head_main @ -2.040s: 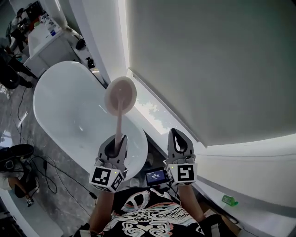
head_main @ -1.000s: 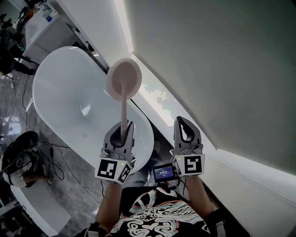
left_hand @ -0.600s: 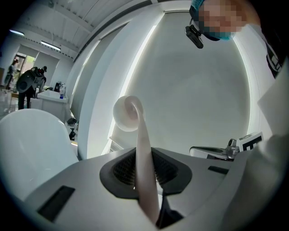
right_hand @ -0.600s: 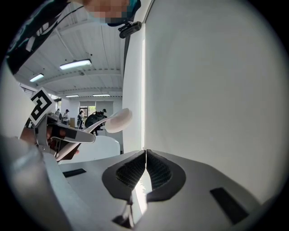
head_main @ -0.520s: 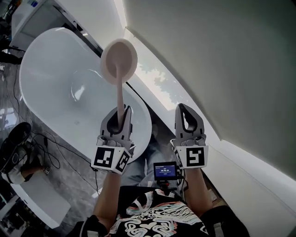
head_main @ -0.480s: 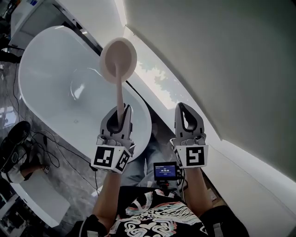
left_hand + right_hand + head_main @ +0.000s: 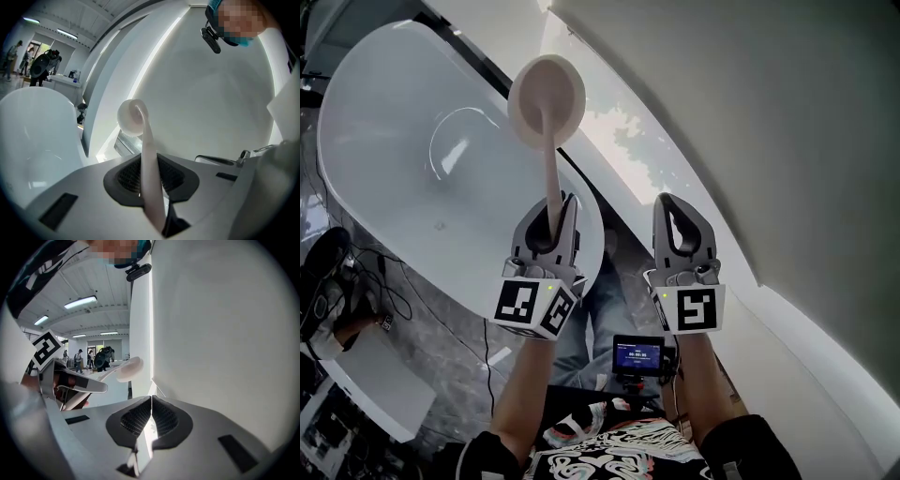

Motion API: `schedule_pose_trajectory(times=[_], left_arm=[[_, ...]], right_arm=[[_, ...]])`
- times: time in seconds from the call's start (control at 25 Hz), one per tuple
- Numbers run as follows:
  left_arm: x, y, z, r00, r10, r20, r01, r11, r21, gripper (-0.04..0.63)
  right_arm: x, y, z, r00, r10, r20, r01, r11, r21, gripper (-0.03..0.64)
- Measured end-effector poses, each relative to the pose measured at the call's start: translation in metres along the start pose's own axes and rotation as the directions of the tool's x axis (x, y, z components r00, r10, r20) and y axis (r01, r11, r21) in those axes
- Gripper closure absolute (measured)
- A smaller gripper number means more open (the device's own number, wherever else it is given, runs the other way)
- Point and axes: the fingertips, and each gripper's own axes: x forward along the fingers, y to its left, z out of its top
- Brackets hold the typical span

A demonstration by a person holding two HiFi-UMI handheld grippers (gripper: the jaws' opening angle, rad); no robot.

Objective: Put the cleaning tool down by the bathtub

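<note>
Now we hold cleaning tool [image 7: 549,141] in left gripper [image 7: 551,208]: jaws narrow, clamped on low end of its pale handle. Round disc head points up and away from us; in head view it shows over far rim of white bathtub [image 7: 394,122], probably clear of it, depth hard to judge. Right gripper [image 7: 672,208] empty, jaws pressed together, just beside left one. Small screen [image 7: 637,354] at our waist below both. People [image 7: 44,68] stand well beyond tub.
</note>
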Motion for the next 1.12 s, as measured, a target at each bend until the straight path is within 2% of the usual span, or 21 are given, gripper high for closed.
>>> schedule_pose_trajectory(times=[0.48, 1.12], left_arm=[[0.065, 0.025, -0.057, 0.999, 0.035, -0.040, -0.037, 0.998, -0.056, 0.520], [0.119, 0.055, -0.120, 0.989, 0.111, -0.100, -0.123, 0.985, -0.122, 0.520]], right_arm=[[0.046, -0.019, -0.071, 0.997, 0.036, -0.074, -0.035, 0.999, 0.022, 0.591], [0.092, -0.025, -0.133, 0.984, 0.066, -0.168, -0.065, 0.998, 0.010, 0.591]])
